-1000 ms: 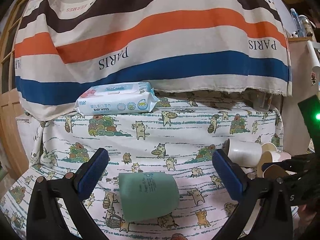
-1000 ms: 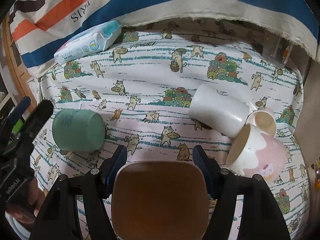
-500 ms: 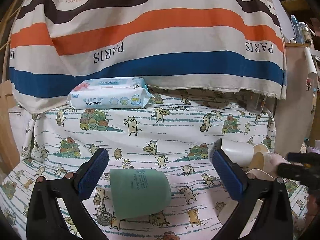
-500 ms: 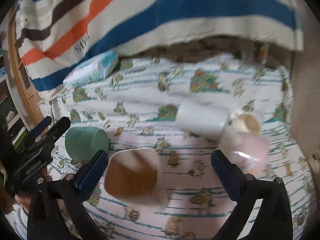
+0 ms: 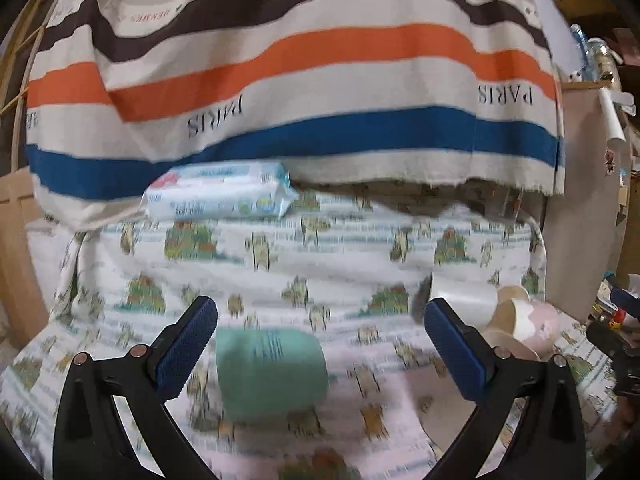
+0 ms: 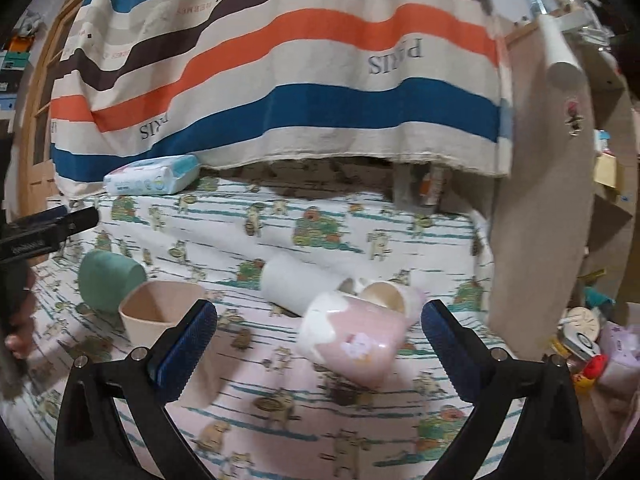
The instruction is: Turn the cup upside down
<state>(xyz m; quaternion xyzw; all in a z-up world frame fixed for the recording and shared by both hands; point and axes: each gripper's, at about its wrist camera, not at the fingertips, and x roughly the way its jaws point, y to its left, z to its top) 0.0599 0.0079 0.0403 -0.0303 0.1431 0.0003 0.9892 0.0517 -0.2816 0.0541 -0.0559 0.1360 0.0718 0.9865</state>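
Cat-print tablecloth (image 6: 320, 224), toppled green cup (image 5: 270, 376)

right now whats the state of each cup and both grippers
green cup: upside down
beige cup: upright, mouth up
white cup: on its side
pink cup: on its side
left gripper: open, empty
right gripper: open, empty

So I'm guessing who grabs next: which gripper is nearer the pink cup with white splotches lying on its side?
Right. The right gripper is open with the pink cup lying just ahead between its fingers. The left gripper faces the green cup, the pink one off to its right.
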